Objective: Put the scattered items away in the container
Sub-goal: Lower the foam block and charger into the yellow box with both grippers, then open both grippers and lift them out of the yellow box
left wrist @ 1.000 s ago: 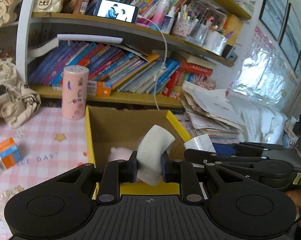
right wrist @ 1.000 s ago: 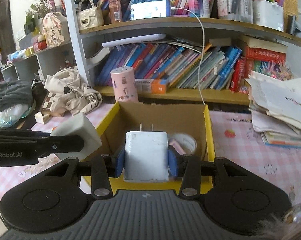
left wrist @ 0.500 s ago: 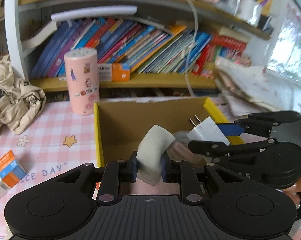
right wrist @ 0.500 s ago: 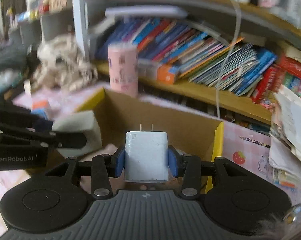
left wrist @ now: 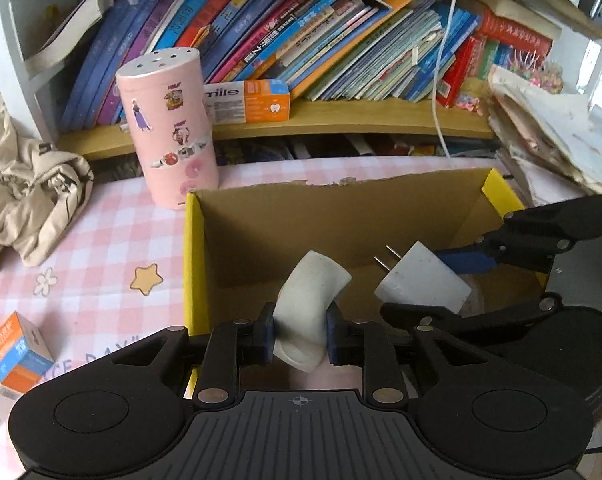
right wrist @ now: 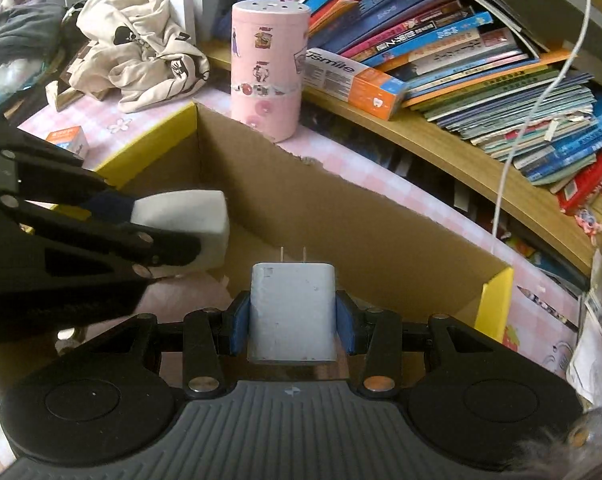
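An open cardboard box (left wrist: 341, 208) with yellow flaps stands on the pink checked table. My left gripper (left wrist: 299, 336) hangs over the box's inside with a curved white sponge (left wrist: 309, 300) between its blue pads. Its jaws are just starting to open and the pads still touch the sponge. My right gripper (right wrist: 293, 324) is shut on a white plug charger (right wrist: 293, 312), prongs pointing forward, also over the box (right wrist: 341, 216). Each gripper shows in the other's view: the right gripper (left wrist: 433, 284) with the charger (left wrist: 421, 276), the left gripper (right wrist: 165, 226) with the sponge (right wrist: 197, 208).
A pink sticker-covered cylinder (left wrist: 169, 128) stands just behind the box's far left corner. A small orange-and-blue carton (left wrist: 17, 354) lies on the table at left, near beige cloth (left wrist: 29, 184). Bookshelves rise behind; a paper stack (left wrist: 561, 128) sits right. Something pink (right wrist: 181, 296) lies in the box.
Both grippers have come forward and down, from in front of the box to over its inside, tilting downward. Sponge and charger stay between their pads.
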`<state>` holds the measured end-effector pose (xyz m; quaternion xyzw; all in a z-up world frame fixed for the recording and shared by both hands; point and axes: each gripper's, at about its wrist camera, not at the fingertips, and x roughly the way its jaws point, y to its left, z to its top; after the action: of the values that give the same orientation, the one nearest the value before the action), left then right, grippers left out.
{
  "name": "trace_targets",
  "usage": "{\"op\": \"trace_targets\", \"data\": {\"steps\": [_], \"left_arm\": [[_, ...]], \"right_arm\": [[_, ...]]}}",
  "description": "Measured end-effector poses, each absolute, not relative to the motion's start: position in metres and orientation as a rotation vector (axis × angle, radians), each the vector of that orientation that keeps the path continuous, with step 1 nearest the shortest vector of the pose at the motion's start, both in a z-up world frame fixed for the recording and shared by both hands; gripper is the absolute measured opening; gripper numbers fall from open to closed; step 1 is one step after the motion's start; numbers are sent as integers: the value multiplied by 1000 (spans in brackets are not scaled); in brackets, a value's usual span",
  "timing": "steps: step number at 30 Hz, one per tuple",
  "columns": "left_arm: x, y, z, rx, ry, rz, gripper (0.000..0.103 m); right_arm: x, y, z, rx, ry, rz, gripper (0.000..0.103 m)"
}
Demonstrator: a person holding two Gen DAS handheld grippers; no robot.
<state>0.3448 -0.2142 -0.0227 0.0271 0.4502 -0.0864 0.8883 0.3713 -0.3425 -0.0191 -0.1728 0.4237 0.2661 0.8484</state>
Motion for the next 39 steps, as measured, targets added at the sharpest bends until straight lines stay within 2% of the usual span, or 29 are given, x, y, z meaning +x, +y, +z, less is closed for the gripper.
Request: {"op": "trace_targets", "data": {"steps": [7,9,10,12,13,14,27,30,39], "left_arm": [[346,-216,-22,82,929,-165,26],[346,-215,-20,87,930,-168,36],[345,-214,-17,87,918,-165,47],[340,-211,-9,78,878,-168,57],[337,-209,-5,70,861,-170,67],[334,-207,-1,58,845,-172,69],[273,-193,26,10,720,-143,77],[258,-192,29,20,699,-133,81],[227,-184,29,-12,675,-81,84]], "right_arm": [[378,-335,-24,-382,904,597,41],[380,-332,-26,-393,909,603,41],[381,-331,-27,-397,912,605,41],[383,-330,-29,-398,917,613,41],[384,-329,-30,-398,920,616,41],[386,-328,-31,-397,921,619,41],[396,-316,-31,-378,898,645,42],[394,-319,-24,-348,871,652,49],[373,-332,5,-270,785,639,61]]}}
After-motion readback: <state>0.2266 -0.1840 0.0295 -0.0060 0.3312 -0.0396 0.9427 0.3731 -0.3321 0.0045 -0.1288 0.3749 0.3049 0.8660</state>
